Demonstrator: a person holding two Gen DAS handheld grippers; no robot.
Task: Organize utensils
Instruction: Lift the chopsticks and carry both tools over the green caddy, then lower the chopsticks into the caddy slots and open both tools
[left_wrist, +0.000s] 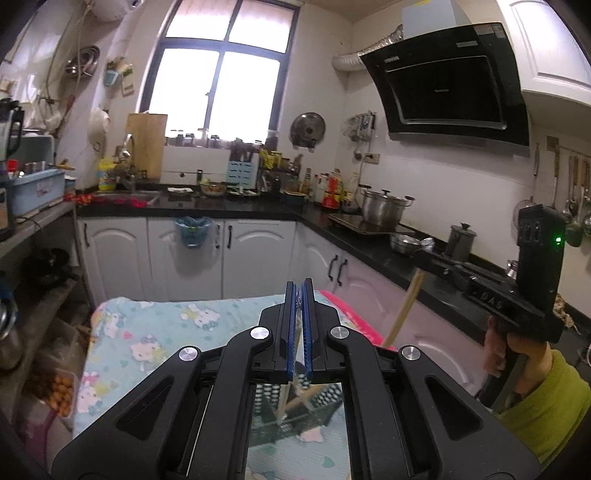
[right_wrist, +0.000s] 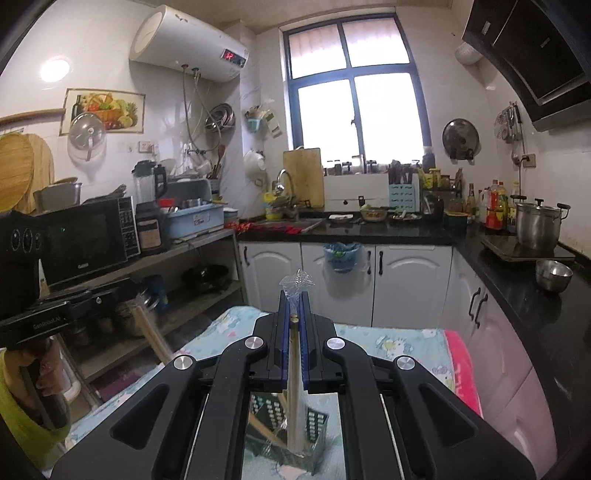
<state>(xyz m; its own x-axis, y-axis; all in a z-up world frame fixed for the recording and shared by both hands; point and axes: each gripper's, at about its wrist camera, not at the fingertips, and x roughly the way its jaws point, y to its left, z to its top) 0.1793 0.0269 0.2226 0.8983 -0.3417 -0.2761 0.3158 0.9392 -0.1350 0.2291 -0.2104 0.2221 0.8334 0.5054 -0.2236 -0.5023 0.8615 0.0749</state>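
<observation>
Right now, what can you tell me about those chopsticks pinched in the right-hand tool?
The chopsticks are pale, bamboo-looking sticks in a clear plastic sleeve whose crumpled end sticks out past the tips of the fingers. The right gripper is shut on them near their top, and they hang almost straight down. Their lower ends reach toward a dark perforated holder standing on the patterned cloth; whether they touch it is unclear.

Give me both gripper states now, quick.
Left gripper: shut on a clear wrapper.
Right gripper: shut on wrapped wooden chopsticks.
</observation>
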